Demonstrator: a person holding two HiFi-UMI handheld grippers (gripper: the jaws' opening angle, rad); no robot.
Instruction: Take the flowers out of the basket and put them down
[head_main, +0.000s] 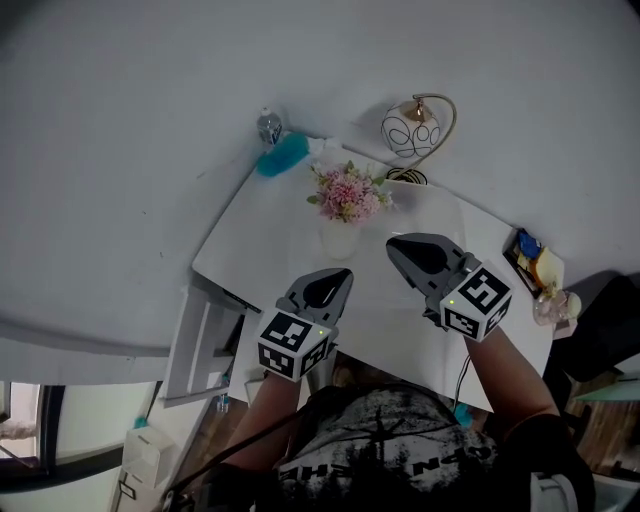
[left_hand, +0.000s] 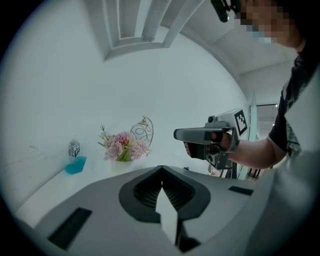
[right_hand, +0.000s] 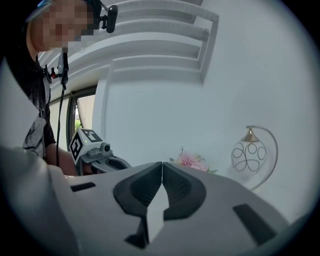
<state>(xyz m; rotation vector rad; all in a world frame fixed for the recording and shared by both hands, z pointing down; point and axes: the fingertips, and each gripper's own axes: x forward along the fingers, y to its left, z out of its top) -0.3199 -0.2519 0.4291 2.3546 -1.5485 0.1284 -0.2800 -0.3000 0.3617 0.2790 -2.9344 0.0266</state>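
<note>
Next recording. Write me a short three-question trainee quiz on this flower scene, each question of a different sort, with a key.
1. True or false: the pink flower bunch stands in the white container.
2. The right gripper is: A) shut and empty, B) wide open, C) shut on a stem.
3. How many of the two grippers touch that bunch?

Key: 1 true; 2 A; 3 zero.

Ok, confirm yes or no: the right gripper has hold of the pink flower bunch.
No, the right gripper is shut on nothing; the pink flower bunch stands well beyond its fingers.
</note>
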